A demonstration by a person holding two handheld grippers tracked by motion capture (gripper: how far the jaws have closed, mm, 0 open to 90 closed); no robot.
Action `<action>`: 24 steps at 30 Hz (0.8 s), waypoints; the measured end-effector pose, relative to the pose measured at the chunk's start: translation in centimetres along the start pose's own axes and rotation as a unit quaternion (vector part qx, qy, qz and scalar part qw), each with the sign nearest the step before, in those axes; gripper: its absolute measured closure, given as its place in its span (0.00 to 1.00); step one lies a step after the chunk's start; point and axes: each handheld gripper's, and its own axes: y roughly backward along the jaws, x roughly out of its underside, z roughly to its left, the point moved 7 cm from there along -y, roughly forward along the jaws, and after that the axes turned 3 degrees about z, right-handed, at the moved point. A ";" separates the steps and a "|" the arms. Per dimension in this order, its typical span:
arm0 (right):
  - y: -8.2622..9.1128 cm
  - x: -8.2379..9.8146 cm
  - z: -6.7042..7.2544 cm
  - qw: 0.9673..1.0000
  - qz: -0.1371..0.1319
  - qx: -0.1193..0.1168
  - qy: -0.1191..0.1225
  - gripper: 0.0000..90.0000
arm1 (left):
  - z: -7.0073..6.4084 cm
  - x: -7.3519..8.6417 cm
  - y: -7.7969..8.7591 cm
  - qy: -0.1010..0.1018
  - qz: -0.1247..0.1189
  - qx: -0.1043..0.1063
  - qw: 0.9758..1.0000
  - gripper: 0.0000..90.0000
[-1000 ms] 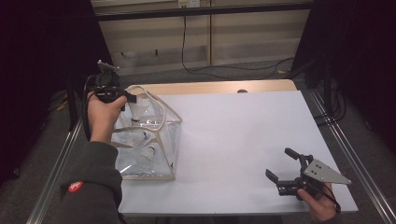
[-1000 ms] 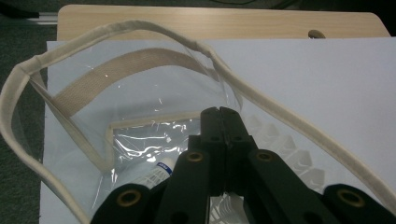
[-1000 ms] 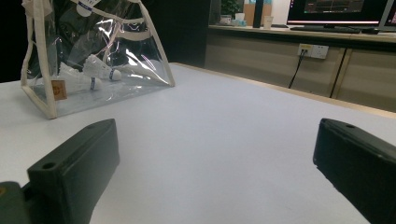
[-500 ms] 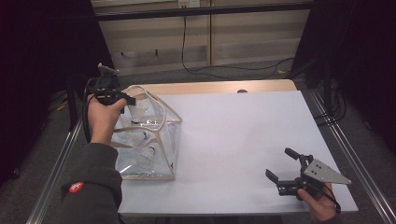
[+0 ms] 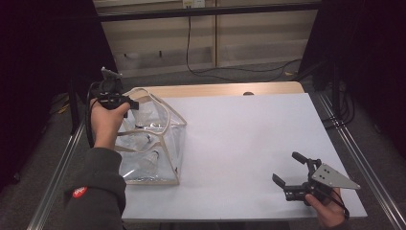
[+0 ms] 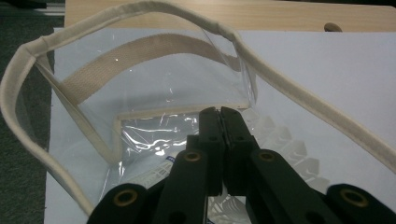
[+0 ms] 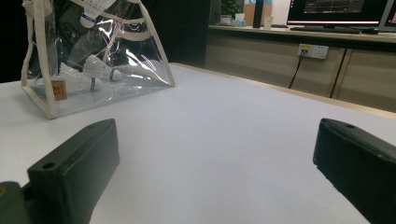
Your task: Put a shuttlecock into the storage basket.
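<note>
A clear plastic bag (image 5: 153,143) with beige trim stands open at the left of the white table (image 5: 249,134). Several shuttlecocks (image 7: 91,84) lie on its floor. My left gripper (image 5: 128,103) hangs over the bag's far left corner. Its jaws are pressed together in the left gripper view (image 6: 219,114), and the white feather skirt of a shuttlecock (image 6: 275,140) sits right under them. That shuttlecock (image 7: 88,14) hangs high in the bag (image 7: 140,60). My right gripper (image 5: 287,167) rests near the table's front right, open (image 7: 217,140), with nothing between its jaws.
A wooden strip (image 5: 215,89) runs along the table's far edge. Metal rails (image 5: 354,153) flank both sides. Cables lie on the floor behind. A counter with a monitor (image 7: 336,9) stands beyond the table.
</note>
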 end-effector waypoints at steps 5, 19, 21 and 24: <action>0.0 0.0 0.0 1.000 0.002 -0.001 0.000 0.00 | 0.0 0.0 0.0 0.001 -0.001 -0.002 1.000 0.96; 0.0 0.0 0.0 1.000 0.002 0.000 -0.001 0.00 | -0.5 0.1 -0.1 -0.002 0.000 0.015 1.000 0.85; 0.0 0.0 0.0 1.000 0.001 0.000 0.001 0.00 | -0.6 0.1 0.0 -0.003 0.000 0.019 1.000 0.83; 0.0 0.0 0.0 1.000 0.001 0.000 0.001 0.00 | -1.0 0.1 0.2 -0.006 0.000 0.028 1.000 0.79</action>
